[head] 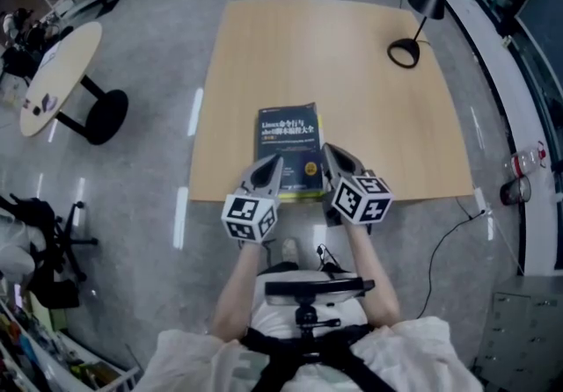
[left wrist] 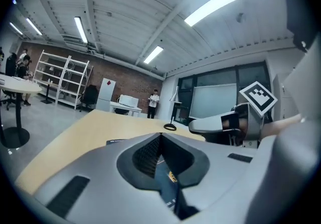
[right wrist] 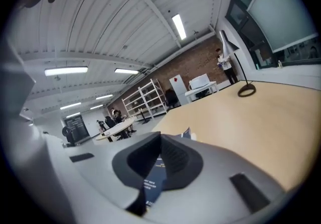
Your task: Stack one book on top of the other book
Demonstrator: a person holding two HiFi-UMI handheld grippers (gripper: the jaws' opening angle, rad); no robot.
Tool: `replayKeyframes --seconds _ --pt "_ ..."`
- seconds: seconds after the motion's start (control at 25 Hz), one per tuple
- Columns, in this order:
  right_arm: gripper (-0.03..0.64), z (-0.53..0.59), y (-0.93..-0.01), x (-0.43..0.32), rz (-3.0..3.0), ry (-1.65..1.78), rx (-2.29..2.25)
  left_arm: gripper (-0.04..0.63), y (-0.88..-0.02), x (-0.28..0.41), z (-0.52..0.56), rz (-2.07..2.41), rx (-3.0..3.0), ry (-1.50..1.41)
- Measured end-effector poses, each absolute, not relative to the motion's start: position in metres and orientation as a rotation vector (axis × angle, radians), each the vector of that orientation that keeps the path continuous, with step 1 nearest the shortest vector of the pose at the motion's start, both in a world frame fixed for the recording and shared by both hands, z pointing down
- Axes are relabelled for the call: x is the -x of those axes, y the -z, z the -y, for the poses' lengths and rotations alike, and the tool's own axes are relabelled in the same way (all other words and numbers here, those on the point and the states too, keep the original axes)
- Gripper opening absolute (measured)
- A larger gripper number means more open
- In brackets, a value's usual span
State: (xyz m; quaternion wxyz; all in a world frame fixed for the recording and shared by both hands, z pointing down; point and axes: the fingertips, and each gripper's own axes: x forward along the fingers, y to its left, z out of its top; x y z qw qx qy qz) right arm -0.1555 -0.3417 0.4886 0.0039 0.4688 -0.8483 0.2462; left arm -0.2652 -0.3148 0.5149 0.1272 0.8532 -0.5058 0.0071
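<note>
A dark blue book (head: pixel 288 131) with white print lies flat near the front edge of the wooden table (head: pixel 369 109). Only one cover shows; I cannot tell whether a second book lies under it. My left gripper (head: pixel 274 162) hovers over its near left corner and my right gripper (head: pixel 327 151) over its near right corner. Both are shut, tips together, with nothing gripped. In the left gripper view the jaws (left wrist: pixel 160 135) meet above the blue cover (left wrist: pixel 165 178), and the right gripper (left wrist: pixel 220 125) shows alongside. In the right gripper view the jaws (right wrist: pixel 160 135) meet above the book (right wrist: pixel 156 173).
A black desk lamp (head: pixel 422 8) stands at the table's far right corner. A round side table (head: pixel 57 74) and a black chair (head: pixel 44 232) are on the floor to the left. A bottle (head: pixel 526 160) and a cable (head: pixel 449 236) lie on the right.
</note>
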Motion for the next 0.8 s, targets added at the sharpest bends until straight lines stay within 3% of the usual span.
replayKeyframes --seconds 0.28,0.8 --pt "0.002 0.313 -0.495 0.191 2.652 -0.644 -1.269 0.009 -0.511 0.243 0.299 1.362 -2.563 -0.032" --pt "0.002 0.270 -0.480 0.190 2.787 -0.677 -1.254 0.009 -0.486 0.277 0.263 1.524 -2.545 0.055"
